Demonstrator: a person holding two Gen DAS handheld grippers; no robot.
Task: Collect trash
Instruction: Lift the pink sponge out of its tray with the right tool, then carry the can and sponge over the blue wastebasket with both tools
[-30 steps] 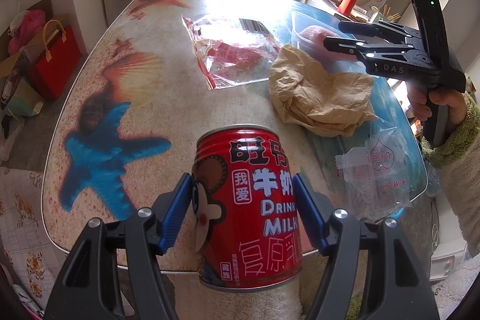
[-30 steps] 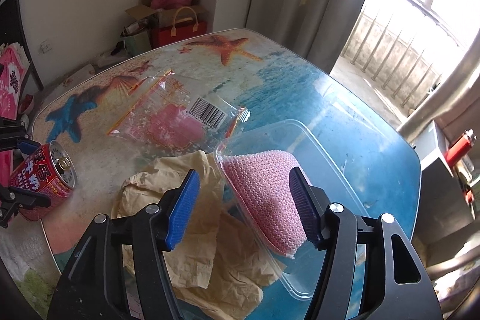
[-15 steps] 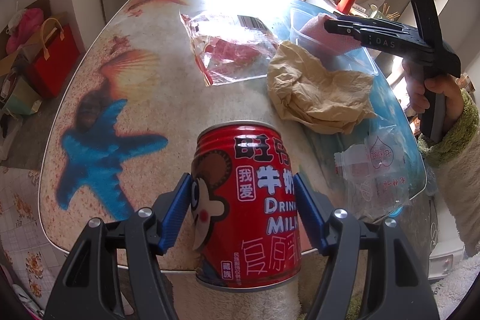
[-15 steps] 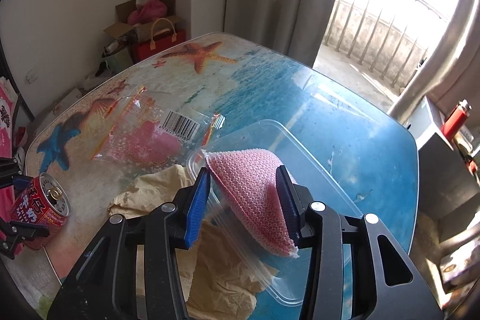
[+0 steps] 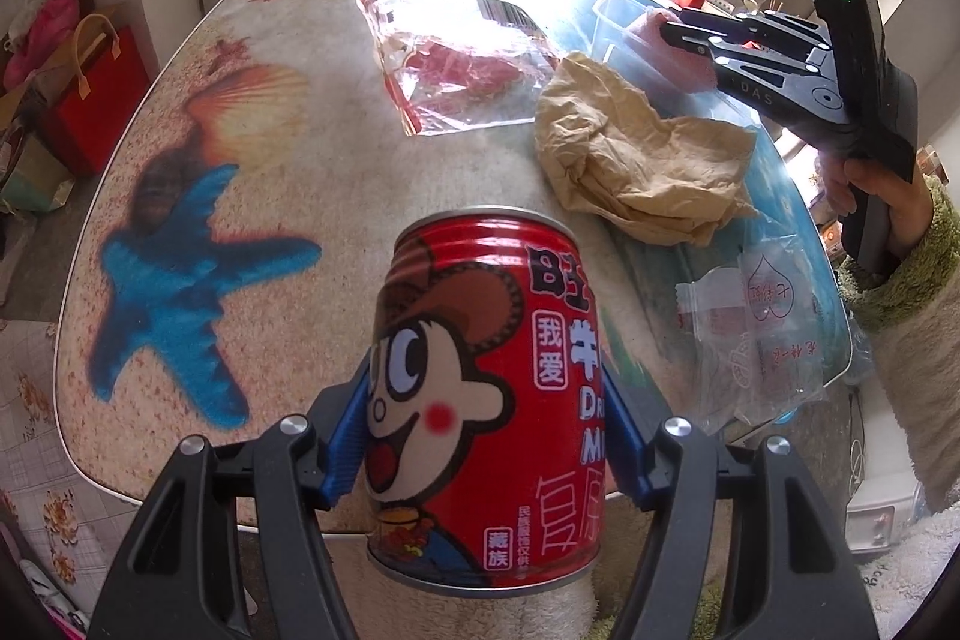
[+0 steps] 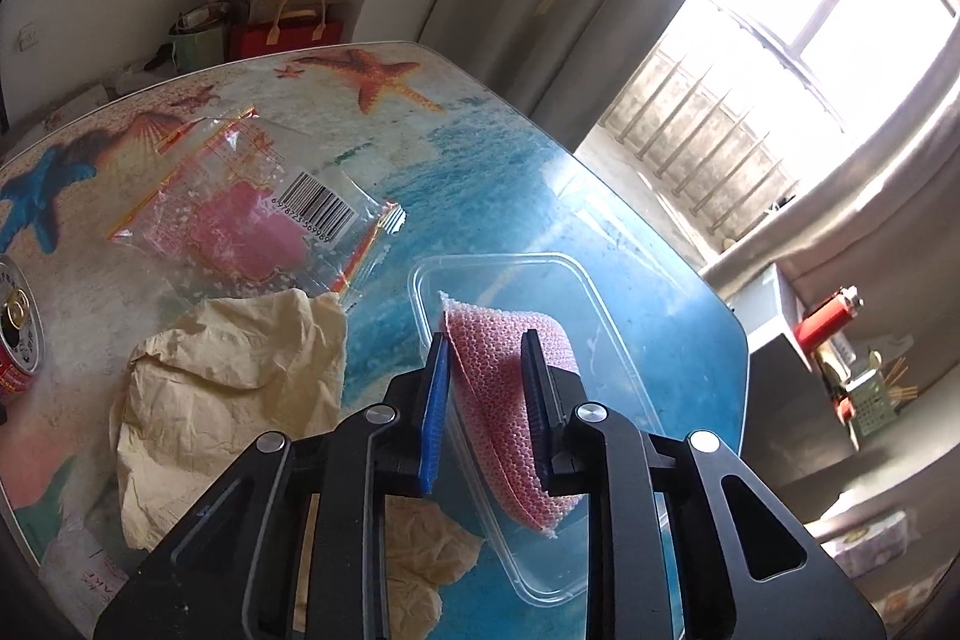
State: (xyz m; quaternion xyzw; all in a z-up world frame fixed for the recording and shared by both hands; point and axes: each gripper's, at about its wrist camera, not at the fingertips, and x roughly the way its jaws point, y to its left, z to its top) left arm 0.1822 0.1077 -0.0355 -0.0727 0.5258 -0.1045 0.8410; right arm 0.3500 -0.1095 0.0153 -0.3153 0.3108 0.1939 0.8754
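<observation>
With the left gripper (image 5: pixel 486 436) holding the red milk can (image 5: pixel 480 400), the right gripper (image 6: pixel 486 400) has just been closing on the pink mesh sponge (image 6: pixel 510 388) in the clear plastic tub (image 6: pixel 618 340) at the can's two o'clock, likely to lift next.

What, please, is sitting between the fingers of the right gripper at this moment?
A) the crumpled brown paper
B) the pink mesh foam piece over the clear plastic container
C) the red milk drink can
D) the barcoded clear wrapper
B: in the right wrist view the right gripper has its blue pads pressed on the pink mesh foam piece above the clear plastic container, its jaws having just been closing; the crumpled brown paper lies beside it.
</observation>
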